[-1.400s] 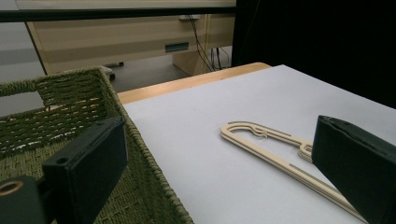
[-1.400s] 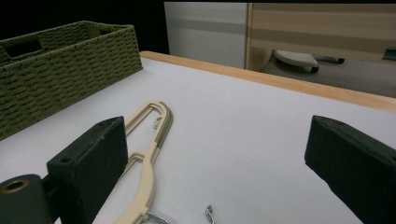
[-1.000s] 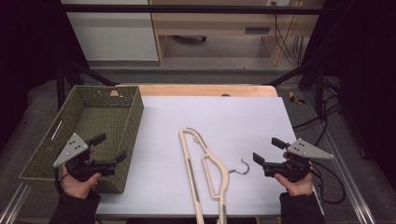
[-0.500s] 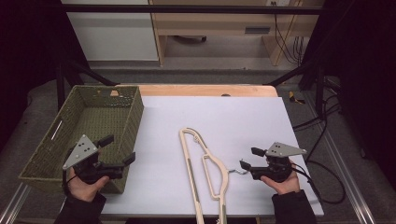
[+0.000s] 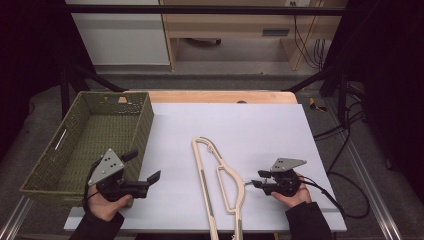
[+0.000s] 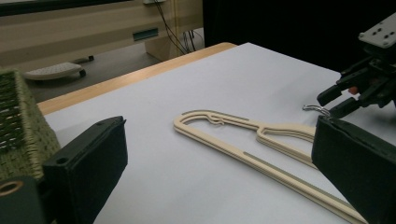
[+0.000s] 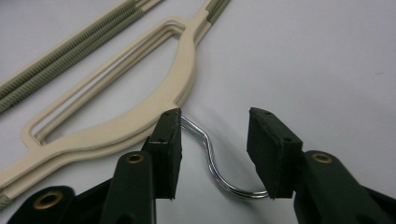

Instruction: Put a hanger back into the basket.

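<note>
Two claws agape: right claw (image 7: 212, 156) astride the hanger's metal hook (image 7: 210, 161), left claw (image 5: 142, 170) well apart.

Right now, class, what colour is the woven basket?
Olive green woven basket; clearest in the high view.

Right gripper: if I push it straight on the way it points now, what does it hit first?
Most likely the hanger's metal hook, which already lies between the open jaws of the right gripper. Just past it is the hanger body. Depth is hard to judge.
</note>
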`<state>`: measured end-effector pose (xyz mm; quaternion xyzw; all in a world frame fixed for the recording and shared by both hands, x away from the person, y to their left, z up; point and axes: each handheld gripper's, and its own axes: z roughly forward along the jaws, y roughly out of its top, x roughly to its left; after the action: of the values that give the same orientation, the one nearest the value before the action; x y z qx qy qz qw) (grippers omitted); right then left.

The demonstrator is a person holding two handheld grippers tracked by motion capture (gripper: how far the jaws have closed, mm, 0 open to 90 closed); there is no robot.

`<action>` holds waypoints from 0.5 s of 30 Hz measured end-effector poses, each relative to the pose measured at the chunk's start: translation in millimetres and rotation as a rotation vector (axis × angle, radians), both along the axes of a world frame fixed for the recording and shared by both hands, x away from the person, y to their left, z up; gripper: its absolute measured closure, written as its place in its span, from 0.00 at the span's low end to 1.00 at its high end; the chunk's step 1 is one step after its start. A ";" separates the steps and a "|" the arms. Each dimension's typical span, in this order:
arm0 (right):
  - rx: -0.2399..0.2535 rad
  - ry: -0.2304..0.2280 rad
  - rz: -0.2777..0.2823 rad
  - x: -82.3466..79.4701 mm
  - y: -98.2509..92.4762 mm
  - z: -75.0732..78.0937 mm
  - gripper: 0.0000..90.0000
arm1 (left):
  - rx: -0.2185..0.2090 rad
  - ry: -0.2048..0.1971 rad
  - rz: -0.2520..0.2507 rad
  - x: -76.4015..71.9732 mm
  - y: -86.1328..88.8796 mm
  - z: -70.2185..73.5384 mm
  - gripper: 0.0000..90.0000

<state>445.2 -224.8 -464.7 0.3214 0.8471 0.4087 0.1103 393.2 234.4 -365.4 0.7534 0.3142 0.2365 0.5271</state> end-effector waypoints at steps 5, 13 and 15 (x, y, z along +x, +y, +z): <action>-0.013 0.019 0.037 3.5 -1.8 -7.5 0.75 | 0.019 0.007 -0.026 -1.4 -12.4 -4.4 0.04; -0.031 0.041 0.081 8.9 -1.6 -16.7 0.87 | 0.051 0.042 -0.064 0.6 -30.9 -16.0 0.04; -0.029 0.045 0.094 10.0 -1.6 -17.8 0.93 | 0.058 0.055 -0.073 1.3 -35.1 -19.4 0.04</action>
<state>455.2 -226.4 -482.5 0.2888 0.8693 0.3937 0.0768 394.5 199.3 -384.8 0.7856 0.2936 0.2054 0.5045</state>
